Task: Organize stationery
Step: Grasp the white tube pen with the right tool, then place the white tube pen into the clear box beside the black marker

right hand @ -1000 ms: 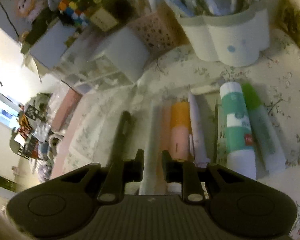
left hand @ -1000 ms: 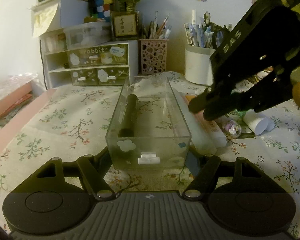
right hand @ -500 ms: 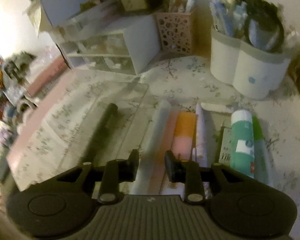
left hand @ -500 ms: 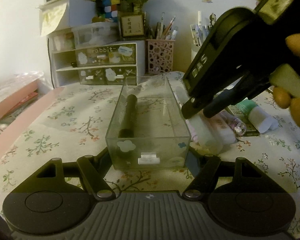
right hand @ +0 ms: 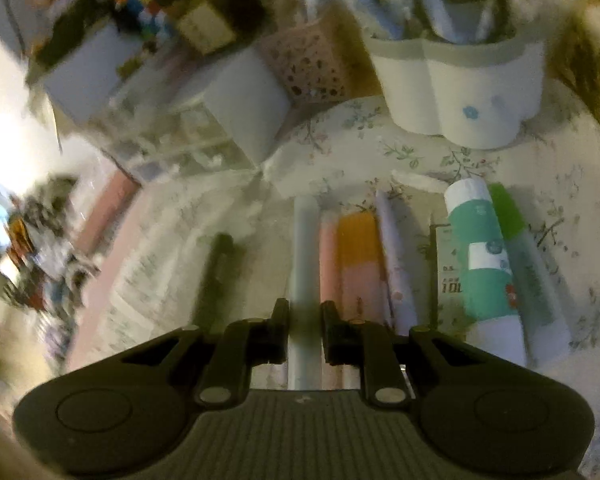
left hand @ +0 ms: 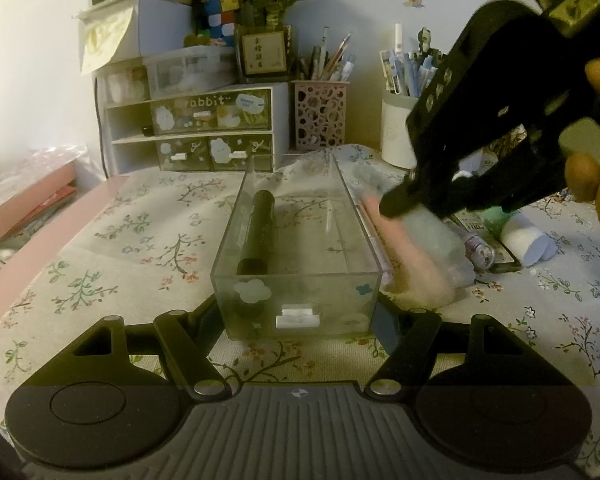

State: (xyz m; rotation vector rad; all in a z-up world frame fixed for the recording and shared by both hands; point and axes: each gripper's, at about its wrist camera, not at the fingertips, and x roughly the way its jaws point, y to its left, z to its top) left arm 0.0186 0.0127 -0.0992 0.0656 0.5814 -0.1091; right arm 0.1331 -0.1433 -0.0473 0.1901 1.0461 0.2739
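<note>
Stationery-sorting was mid-step on a floral-clothed desk. Seen from the left wrist, the left gripper (left hand: 298,320) clamped the near end of a clear rectangular plastic box (left hand: 296,272), its pads pressed on the side walls and steadying it. One black marker pen (left hand: 256,236) already lay inside along the left wall. Just right of the box, the right gripper (left hand: 400,208), a hand (left hand: 596,184) behind it, reached down among loose, blurred pens.

From the right wrist, the jaws had just closed and pinched a pale blue-white cylindrical pen (right hand: 305,280) near its lower end, the pen still lying in its row. Beside it lay a pink-and-orange pen (right hand: 352,264), a lilac pen (right hand: 396,276), a teal-and-white glue stick (right hand: 484,272) and a green-capped tube (right hand: 520,256).

The pick-up looked in hand; next the pen would likely need lifting clear and carrying left over the box's right wall. That wall and the close-packed neighbours seemed the likeliest snags. A white scalloped pen holder (right hand: 460,92) stood well behind.
</note>
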